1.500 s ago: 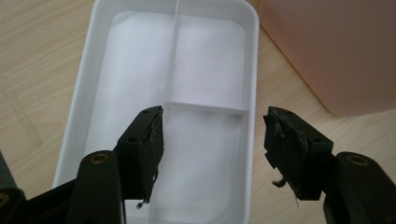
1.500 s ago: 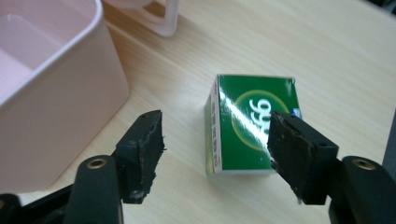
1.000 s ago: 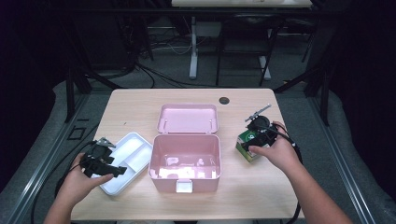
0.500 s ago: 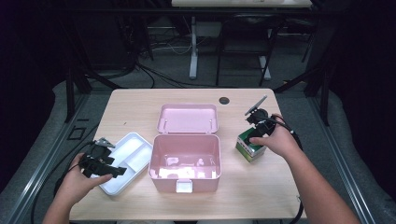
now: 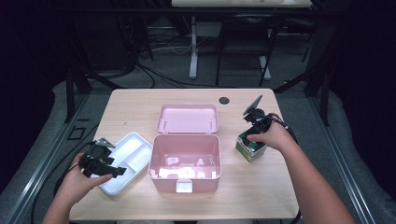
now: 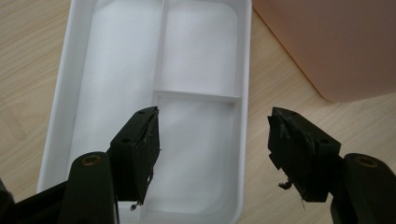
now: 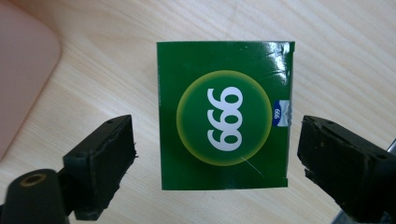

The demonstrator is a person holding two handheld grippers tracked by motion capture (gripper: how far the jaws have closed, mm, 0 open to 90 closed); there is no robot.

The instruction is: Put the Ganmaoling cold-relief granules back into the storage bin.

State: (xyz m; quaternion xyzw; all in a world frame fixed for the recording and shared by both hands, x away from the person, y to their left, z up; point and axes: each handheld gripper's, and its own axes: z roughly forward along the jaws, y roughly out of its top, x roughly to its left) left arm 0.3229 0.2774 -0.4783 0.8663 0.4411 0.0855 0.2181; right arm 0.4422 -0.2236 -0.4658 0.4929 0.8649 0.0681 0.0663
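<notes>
A green packet [image 7: 224, 121] marked 999 lies flat on the wooden table [image 5: 140, 112], right of an open pink box [image 5: 184, 156]. My right gripper [image 7: 215, 161] hangs over the packet, also seen at the right gripper [image 5: 251, 133] in the high view. Its jaws have just been opening and stand wide, with the packet between them and a gap on each side. My left gripper [image 6: 215, 149] is open above the near end of a white divided tray [image 6: 126, 70], holding nothing. From above, that left gripper [image 5: 114, 170] sits at the tray's [image 5: 133, 147] front left.
The pink box's lid [image 5: 187, 118] lies back flat toward the far side, and some small items lie inside the box. Its rounded corner [image 7: 23, 74] is left of the packet. A dark round hole [image 5: 224, 100] sits near the table's far edge.
The right hand has shifted a little toward the far side above the green packet, which stays on the table. The left hand has kept still.
</notes>
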